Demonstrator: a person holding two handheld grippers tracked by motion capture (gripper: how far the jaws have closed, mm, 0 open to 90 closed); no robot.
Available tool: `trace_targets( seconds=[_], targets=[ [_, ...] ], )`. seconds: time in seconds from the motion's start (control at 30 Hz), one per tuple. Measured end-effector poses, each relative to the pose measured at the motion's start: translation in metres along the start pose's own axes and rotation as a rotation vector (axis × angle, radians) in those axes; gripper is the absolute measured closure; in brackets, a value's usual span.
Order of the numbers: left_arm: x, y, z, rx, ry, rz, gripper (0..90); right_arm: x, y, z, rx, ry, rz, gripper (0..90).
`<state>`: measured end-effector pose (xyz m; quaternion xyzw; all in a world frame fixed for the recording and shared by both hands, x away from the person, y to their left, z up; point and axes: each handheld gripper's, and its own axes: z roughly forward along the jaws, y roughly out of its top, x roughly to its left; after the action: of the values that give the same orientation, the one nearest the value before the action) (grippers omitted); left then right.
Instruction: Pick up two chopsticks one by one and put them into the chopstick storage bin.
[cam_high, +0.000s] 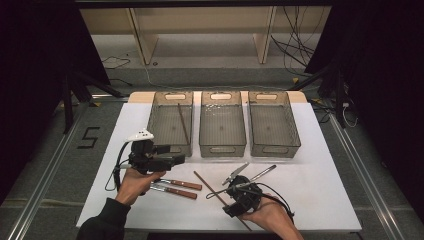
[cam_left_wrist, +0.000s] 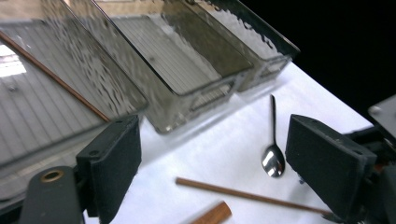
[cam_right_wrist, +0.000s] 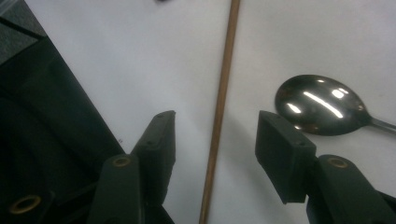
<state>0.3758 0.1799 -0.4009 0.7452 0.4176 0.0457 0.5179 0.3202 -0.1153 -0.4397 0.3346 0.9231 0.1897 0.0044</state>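
My left gripper hovers open over the table in front of the left bin, with nothing between its jaws. The right gripper is open and low on the table. Its jaws stand on either side of a brown chopstick without closing on it. A steel spoon lies just right of that chopstick. A second chopstick lies inside the left bin.
Three clear grey bins stand in a row at the back; the middle bin and the right bin hold nothing. Two wooden-handled knives lie by the left hand. Metal utensils lie beyond the right gripper.
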Motion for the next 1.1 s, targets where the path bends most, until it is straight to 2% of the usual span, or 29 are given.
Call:
trace_targets(
  seconds=[0.13,0.5,0.67,0.7,0.73,0.83,0.9,1.07,1.1],
  targets=[
    [-0.003,-0.009,-0.004,-0.016,-0.006,0.018,17.8,0.003,0.004,0.008,0.048,-0.016,-0.025,53.9],
    [-0.012,-0.041,-0.011,-0.065,-0.013,0.056,17.6,0.003,0.009,0.016,0.114,-0.034,-0.032,65.1],
    [-0.018,-0.048,-0.011,-0.068,0.000,0.089,17.6,0.003,0.010,0.017,0.132,-0.040,-0.039,69.2],
    [-0.019,-0.050,-0.011,-0.067,0.000,0.095,17.6,0.004,0.010,0.018,0.131,-0.043,-0.024,69.7],
    [-0.019,-0.050,-0.011,-0.069,0.004,0.101,17.5,0.003,0.009,0.018,0.139,-0.046,-0.039,70.2],
    [-0.020,-0.053,-0.011,-0.067,0.015,0.110,17.4,0.003,0.010,0.019,0.148,-0.050,-0.045,71.4],
    [-0.021,-0.055,-0.011,-0.061,0.026,0.111,17.4,0.003,0.010,0.020,0.159,-0.049,-0.054,72.4],
    [-0.019,-0.056,-0.013,-0.064,0.025,0.098,17.4,0.006,0.011,0.023,0.176,-0.069,-0.052,74.4],
    [-0.019,-0.056,-0.013,-0.064,0.025,0.094,17.4,0.005,0.011,0.023,0.182,-0.071,-0.067,74.7]
  ],
)
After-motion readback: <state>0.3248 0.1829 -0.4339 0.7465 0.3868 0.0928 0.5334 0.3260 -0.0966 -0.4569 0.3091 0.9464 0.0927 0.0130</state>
